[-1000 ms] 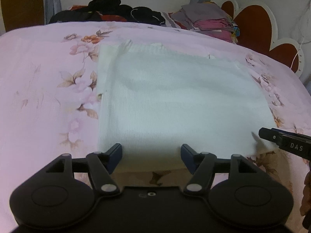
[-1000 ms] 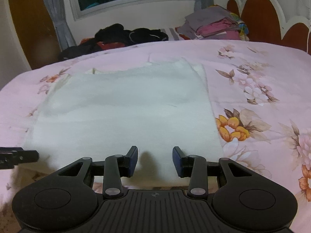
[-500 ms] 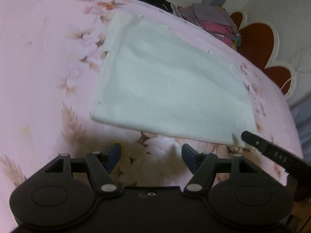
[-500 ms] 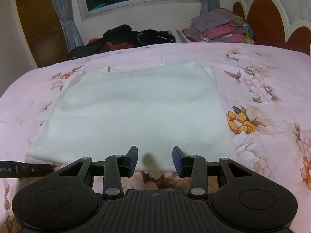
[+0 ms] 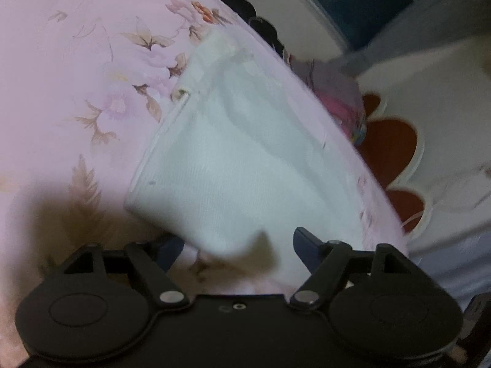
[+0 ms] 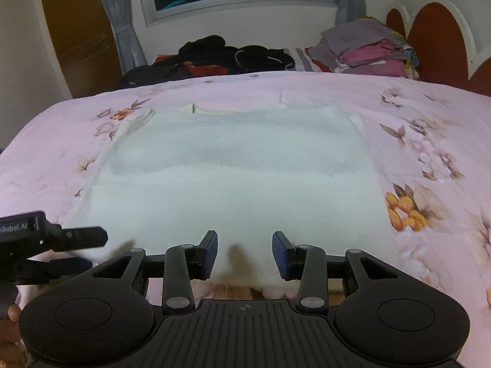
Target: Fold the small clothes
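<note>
White cloth point(image 6: 239, 178) is laid flat on bed point(image 6: 429, 116), unfolded; left hand-held gripper point(image 5: 236, 245) opening at near corner, right hand-held gripper point(image 6: 245, 254) part open, nothing gripped.

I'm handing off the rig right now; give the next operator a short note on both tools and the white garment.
Left tool: jaws opening at the near-left corner of the white garment, nothing gripped.
Right tool: open at the near edge, pads not pressing.
Garment lies flat on the pink floral bedsheet, already partly folded into a rectangle.
Left: grip the near edge and fold again.
</note>
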Demonstrator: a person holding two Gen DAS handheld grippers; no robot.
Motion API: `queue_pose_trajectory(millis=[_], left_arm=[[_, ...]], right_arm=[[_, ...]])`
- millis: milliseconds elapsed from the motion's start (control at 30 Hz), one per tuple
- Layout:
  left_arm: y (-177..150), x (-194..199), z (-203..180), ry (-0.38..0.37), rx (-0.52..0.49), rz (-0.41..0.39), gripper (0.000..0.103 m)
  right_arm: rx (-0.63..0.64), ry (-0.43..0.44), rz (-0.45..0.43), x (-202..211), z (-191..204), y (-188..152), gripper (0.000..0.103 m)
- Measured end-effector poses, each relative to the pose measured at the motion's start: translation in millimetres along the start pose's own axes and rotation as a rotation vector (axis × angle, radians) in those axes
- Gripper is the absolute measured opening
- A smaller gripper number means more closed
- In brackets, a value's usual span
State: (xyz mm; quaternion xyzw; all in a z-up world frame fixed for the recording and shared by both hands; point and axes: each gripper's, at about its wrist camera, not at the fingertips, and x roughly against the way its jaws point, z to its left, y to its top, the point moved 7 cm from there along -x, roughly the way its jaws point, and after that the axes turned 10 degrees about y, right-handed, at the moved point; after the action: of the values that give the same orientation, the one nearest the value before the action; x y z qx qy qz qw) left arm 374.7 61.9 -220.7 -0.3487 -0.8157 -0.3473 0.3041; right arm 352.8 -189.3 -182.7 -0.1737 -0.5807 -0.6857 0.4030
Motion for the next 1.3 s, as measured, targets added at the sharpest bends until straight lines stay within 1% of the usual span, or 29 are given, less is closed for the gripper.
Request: queue_pose_trajectory(millis=[133, 267, 333, 400, 433, 500, 567, 600, 667, 733, 833, 867, 933, 967, 1067, 1200, 1300], left_arm=[[10, -11, -5, -0.022, 0.075, -0.059, 0.078], [22, -20, -7, -0.034, 0.129, -0.121, 0.077], [27, -22, -7, -0.031, 0.154, -0.151, 0.069], [31, -26, -5, -0.02, 0.181, -0.176, 0.049], [33, -28, -1, -0.018, 0.198, -0.183, 0.044], [36, -31, 4, -0.018, 0.236, -0.193, 0.027], [37, -33, 9, -0.011, 0.262, -0.201, 0.018], [37, -34, 11, -0.01, 0.274, -0.203, 0.016], [37, -32, 11, -0.002, 0.27, -0.216, 0.014], [37, -30, 8, 0.008, 0.263, -0.232, 0.012], [38, -22, 1, 0.029, 0.223, -0.268, 0.007], [39, -21, -2, 0.035, 0.211, -0.277, 0.007], [42, -14, -14, 0.044, 0.158, -0.301, 0.007], [43, -10, -21, 0.048, 0.128, -0.313, 0.007], [46, 0, -47, 0.063, 0.019, -0.352, 0.007], [42, 4, -96, 0.049, -0.148, -0.376, 0.007], [29, -1, -141, 0.011, -0.288, -0.371, 0.006]], right_arm=[[0.022, 0.019, -0.004, -20, -5, 19, 0.039], [0.044, 0.029, -0.013, -45, -7, 39, 0.039], [0.07, 0.034, -0.014, -58, -6, 46, 0.039], [0.089, 0.037, -0.012, -68, -6, 50, 0.039], [0.091, 0.045, -0.01, -74, -6, 52, 0.039], [0.086, 0.06, -0.005, -83, -8, 53, 0.039], [0.092, 0.063, 0.018, -95, -10, 49, 0.039], [0.095, 0.059, 0.03, -101, -13, 44, 0.039], [0.132, 0.052, 0.013, -104, -12, 41, 0.039], [0.167, 0.038, 0.017, -104, -8, 38, 0.039], [0.128, 0.053, 0.008, -104, -12, 38, 0.039], [0.138, 0.053, -0.003, -105, -12, 36, 0.039], [0.177, 0.042, 0.006, -106, -8, 36, 0.039], [0.164, 0.05, 0.009, -105, -9, 37, 0.039], [0.081, 0.102, -0.013, -96, -18, 45, 0.039], [0.029, 0.111, -0.081, -70, -32, 54, 0.039], [-0.022, 0.1, -0.118, -45, -55, 59, 0.039]])
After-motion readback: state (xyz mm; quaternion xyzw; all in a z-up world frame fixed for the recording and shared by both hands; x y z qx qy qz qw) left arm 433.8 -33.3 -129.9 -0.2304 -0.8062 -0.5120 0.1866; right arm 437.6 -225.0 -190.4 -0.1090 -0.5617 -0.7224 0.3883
